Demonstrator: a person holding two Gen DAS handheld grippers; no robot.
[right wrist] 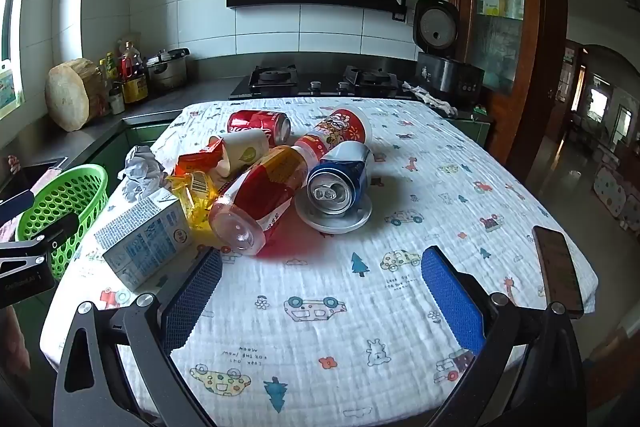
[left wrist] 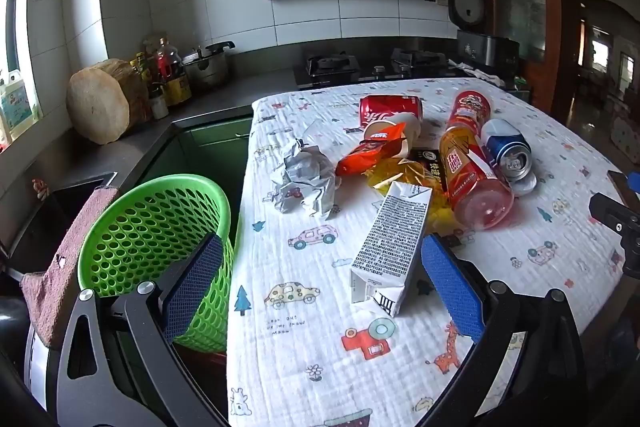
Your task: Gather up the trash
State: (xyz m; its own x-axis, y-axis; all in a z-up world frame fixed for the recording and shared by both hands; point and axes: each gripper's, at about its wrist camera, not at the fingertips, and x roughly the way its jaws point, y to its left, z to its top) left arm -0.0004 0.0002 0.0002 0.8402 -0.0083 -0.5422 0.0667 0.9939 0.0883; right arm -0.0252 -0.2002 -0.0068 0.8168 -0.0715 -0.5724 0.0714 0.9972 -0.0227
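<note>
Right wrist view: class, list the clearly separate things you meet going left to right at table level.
Green perforated plastic basket → white printed drink carton → clear red-labelled plastic bottle → dented blue aluminium can → dark flat phone.

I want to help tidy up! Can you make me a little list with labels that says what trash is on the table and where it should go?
Surface: table with a cartoon-print cloth
Bin: green basket, beside the table's edge, nothing visible inside
Cans: red can, blue can, both lying down
Bottle: red bottle, on its side
Carton: milk carton, lying flat
Paper: crumpled paper
Wrappers: orange packet, yellow wrapper
Left tool: open, holds nothing
Right tool: open, holds nothing
</note>
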